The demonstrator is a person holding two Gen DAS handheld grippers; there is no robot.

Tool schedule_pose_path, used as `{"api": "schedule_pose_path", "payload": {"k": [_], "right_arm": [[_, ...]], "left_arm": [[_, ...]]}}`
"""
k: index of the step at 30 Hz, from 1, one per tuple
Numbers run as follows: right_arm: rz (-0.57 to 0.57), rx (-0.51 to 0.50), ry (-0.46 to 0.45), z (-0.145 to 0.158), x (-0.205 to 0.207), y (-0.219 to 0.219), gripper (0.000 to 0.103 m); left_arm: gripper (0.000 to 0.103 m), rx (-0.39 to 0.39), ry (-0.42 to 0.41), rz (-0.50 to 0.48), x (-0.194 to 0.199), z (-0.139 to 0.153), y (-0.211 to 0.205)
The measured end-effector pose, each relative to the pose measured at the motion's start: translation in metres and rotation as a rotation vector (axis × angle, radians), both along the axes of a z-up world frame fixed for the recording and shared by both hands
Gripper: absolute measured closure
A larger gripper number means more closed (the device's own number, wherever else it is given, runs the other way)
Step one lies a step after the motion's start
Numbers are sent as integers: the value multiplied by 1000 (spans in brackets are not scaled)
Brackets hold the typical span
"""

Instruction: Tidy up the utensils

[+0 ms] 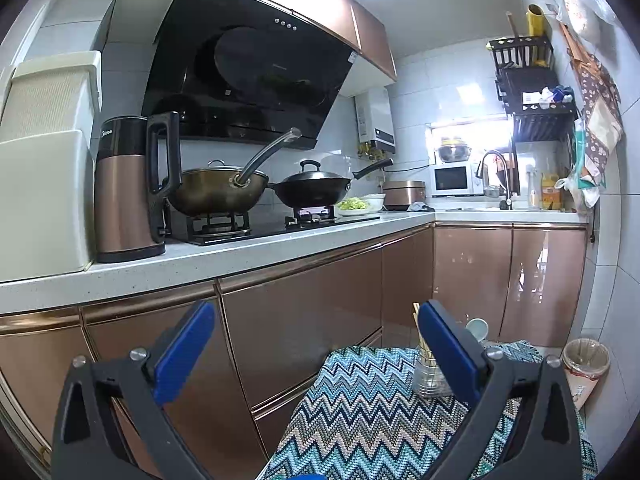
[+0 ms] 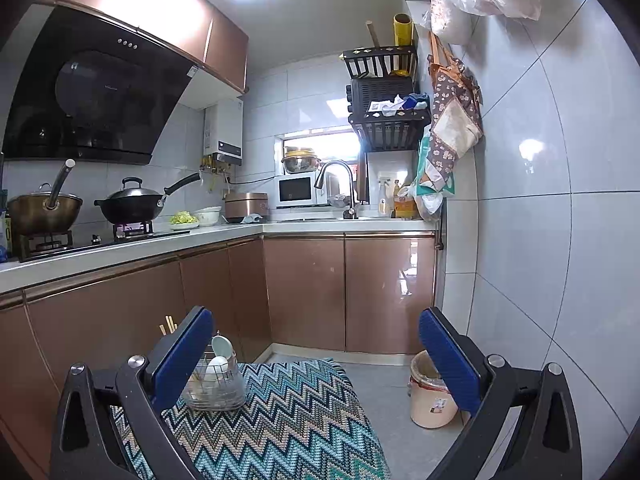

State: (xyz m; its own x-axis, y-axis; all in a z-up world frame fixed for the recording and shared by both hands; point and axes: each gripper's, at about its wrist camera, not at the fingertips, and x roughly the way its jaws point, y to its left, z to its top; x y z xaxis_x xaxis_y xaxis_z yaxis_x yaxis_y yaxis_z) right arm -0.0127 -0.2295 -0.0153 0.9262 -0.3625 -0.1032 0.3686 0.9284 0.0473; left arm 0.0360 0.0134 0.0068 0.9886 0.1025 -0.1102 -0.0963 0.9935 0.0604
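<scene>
Hovering pre-grasp, left gripper (image 1: pixel 316 356) & right gripper (image 2: pixel 316 360) both agape, empty; next: reach utensil holder (image 2: pixel 216 384) lower left

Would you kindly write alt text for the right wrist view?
The open right gripper hangs above a zigzag cloth holding a clear holder of chopsticks and spoons; kitchen cabinets and a bin lie beyond.

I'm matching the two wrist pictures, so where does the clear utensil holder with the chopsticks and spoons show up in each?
Left wrist: utensil holder at lower right on the zigzag cloth, partly behind the right finger.
Right wrist: utensil holder at lower left, beside the left finger.
Shared landmark: the bin on the floor.
</scene>
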Motion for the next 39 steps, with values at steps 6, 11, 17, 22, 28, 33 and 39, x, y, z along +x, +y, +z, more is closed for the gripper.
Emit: {"api": "schedule_pose_path", "payload": {"k": [6, 11, 17, 22, 28, 33, 39], "right_arm": [[14, -15, 5, 0, 1, 4, 0], [20, -17, -8, 0, -2, 4, 0], [22, -17, -7, 0, -3, 3, 0], [24, -16, -15, 0, -6, 3, 0], [24, -13, -14, 0, -6, 2, 0], [28, -16, -5, -1, -5, 4, 0], [32, -14, -4, -2, -3, 5, 0]], "left_arm": [[1, 3, 1, -9, -1, -1, -1], [1, -9, 8, -11, 0, -3, 1], [1, -18, 1, -4, -1, -3, 2], [1, -30, -12, 6, -3, -2, 4], [1, -34, -17, 10, -4, -2, 4], [1, -31, -19, 13, -5, -3, 4], [1, -45, -15, 26, -6, -4, 8]]}}
